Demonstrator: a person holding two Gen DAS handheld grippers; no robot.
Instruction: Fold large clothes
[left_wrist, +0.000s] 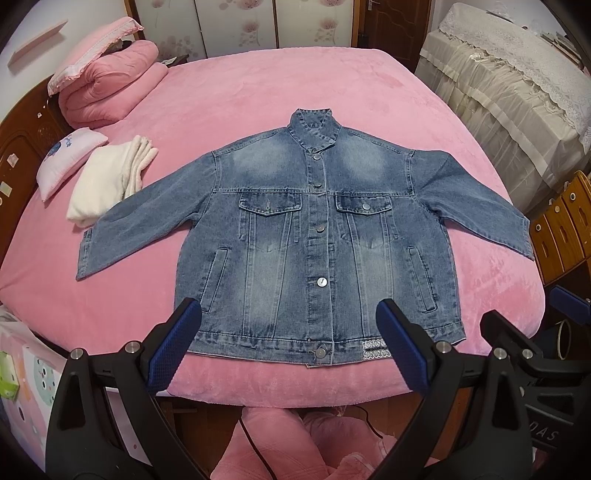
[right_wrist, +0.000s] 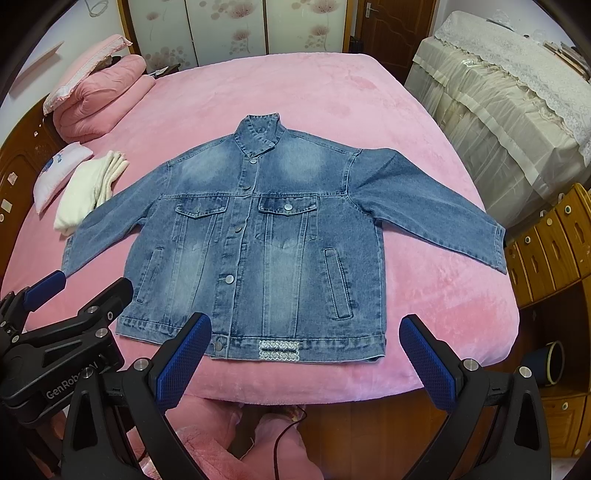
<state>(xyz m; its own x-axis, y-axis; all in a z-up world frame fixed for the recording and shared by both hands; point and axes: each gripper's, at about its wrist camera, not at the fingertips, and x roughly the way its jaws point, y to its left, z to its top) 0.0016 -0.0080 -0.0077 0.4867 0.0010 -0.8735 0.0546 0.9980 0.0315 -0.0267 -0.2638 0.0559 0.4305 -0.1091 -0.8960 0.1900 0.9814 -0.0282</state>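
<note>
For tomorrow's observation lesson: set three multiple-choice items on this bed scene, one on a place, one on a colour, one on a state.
1. Where is the folded white cloth?
A. beside the jacket's sleeve
B. on the jacket's collar
C. on the floor

2. What colour is the bed cover?
A. green
B. pink
C. grey

3. How does the denim jacket lie?
A. rolled up
B. folded in half
C. spread flat, buttoned

Key: 1 A, it lies by the sleeve near the pillows. 2 B, pink plush all over. 3 C, both sleeves out, front closed; left gripper and right gripper open, empty.
</note>
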